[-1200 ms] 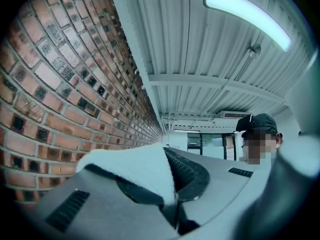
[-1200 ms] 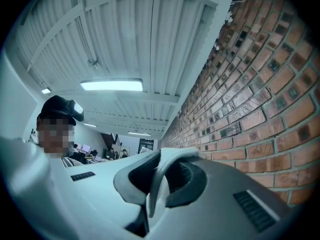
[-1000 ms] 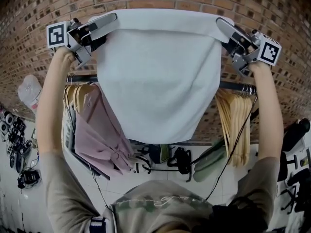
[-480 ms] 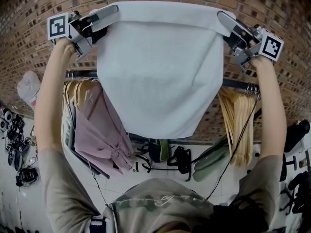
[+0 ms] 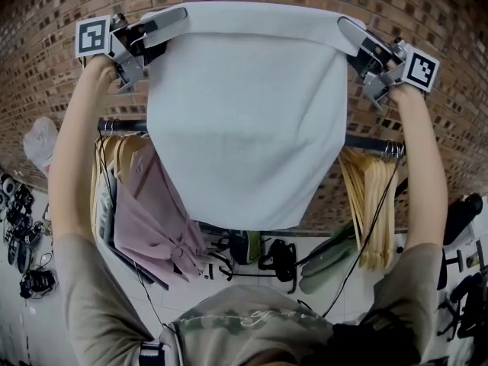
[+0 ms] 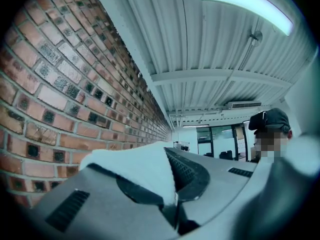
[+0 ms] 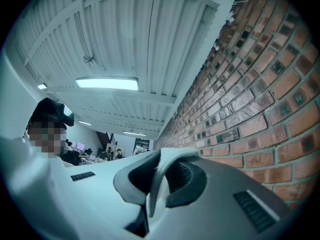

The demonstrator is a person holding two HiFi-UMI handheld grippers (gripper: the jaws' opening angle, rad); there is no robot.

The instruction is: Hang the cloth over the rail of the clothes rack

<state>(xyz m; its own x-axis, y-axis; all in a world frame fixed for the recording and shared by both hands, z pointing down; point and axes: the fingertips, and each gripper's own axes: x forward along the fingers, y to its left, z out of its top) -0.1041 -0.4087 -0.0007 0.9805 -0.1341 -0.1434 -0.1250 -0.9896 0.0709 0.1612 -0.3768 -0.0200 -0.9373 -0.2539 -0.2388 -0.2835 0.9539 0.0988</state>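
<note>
A white cloth (image 5: 244,113) hangs spread wide in front of the brick wall, held up by its two top corners. My left gripper (image 5: 177,15) is shut on the top left corner, and the white fabric (image 6: 145,171) shows pinched between its jaws. My right gripper (image 5: 347,27) is shut on the top right corner; a fold of cloth (image 7: 162,176) sits between its pads. The dark rail (image 5: 370,143) of the clothes rack runs level behind the cloth, well below both grippers. The rail's middle is hidden by the cloth.
Wooden hangers (image 5: 374,197) crowd the rail at right. A pink garment (image 5: 152,212) and more hangers hang at left. Bags and gear (image 5: 274,254) lie on the floor under the rack. The brick wall (image 5: 457,75) stands close behind.
Both grippers have lifted the cloth slightly higher against the wall. The view has shifted a little, so the rail sits lower in the frame.
</note>
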